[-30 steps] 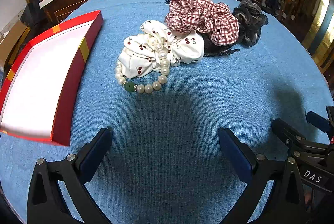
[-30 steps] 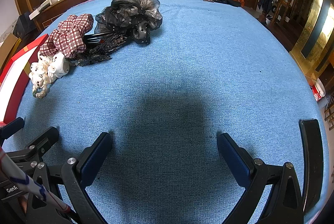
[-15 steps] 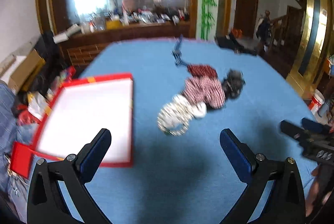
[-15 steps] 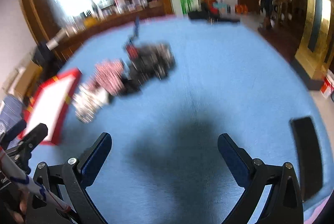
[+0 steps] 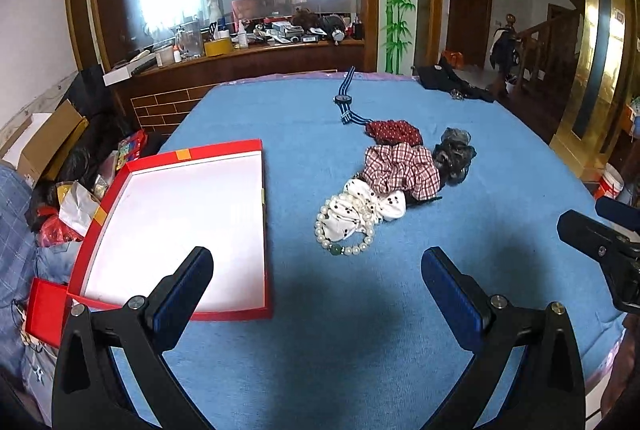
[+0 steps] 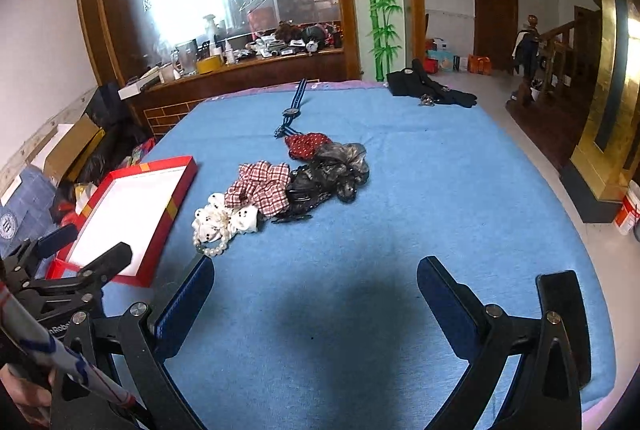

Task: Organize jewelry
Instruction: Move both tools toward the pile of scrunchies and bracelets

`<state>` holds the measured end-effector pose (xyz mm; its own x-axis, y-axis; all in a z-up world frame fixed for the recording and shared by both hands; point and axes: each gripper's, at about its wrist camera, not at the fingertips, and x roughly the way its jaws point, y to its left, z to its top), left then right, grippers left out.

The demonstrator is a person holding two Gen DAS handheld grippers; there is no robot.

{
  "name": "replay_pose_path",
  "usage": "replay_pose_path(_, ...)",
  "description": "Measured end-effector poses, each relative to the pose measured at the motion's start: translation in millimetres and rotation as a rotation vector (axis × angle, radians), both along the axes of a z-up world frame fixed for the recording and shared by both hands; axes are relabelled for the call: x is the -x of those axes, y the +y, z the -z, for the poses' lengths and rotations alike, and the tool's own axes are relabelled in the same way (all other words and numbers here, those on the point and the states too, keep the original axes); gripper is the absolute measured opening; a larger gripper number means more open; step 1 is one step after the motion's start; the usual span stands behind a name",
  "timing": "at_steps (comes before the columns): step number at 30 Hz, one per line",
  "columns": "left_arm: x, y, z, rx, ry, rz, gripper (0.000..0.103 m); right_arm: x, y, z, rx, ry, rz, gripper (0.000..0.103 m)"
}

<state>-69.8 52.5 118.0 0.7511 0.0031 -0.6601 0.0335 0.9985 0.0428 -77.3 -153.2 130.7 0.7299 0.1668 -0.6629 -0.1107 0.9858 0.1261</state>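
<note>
A white pearl bead bracelet with one green bead [image 5: 345, 234] is lying on the blue cloth-covered table [image 5: 360, 342], its far side resting against a white fabric scrunchie with dark cherry spots [image 5: 366, 207]. Touching that scrunchie from behind is sitting a red-and-white checked scrunchie [image 5: 402, 169], with a dark red dotted scrunchie [image 5: 394, 132] just beyond it and a black-grey gauzy scrunchie [image 5: 454, 154] at its right side. A navy striped strap with a round dial [image 5: 345, 98] is stretching from the dotted scrunchie toward the far edge of the table.

To the left of the heap, apart from it, an open red cardboard box with a white inside [image 5: 176, 226] is sitting by the table's left edge, and nothing is lying in it.

I am holding my left gripper [image 5: 316, 268] above the near part of the table with its blue-padded fingers spread wide and nothing between them; the bracelet is lying just ahead of the gap. I am holding my right gripper [image 6: 314, 278] the same way, fingers wide apart and carrying nothing, over bare cloth to the right of the heap, with its shadow falling on the cloth between the fingers. In the right wrist view the left gripper is showing at the lower left, near the box.
</note>
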Motion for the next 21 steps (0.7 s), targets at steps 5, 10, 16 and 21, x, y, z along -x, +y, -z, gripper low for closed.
replay_pose_path(5,-4.1,1.8,5.1,0.004,0.016,-0.002,0.103,-3.2,2.6,4.4,0.0,0.014,-0.006,0.103)
replay_pose_path(10,-6.2,2.5,8.7,0.006,0.027,0.001,0.103,-5.3,3.3,6.8,-0.004,0.026,-0.008,0.103)
replay_pose_path(16,-8.3,3.8,11.2,0.009,0.037,0.001,0.103,-7.0,4.3,7.8,0.002,0.03,-0.008,0.103)
replay_pose_path(21,-10.7,3.2,13.6,0.008,0.048,0.003,0.103,-9.8,4.3,8.8,-0.002,0.038,-0.006,0.103)
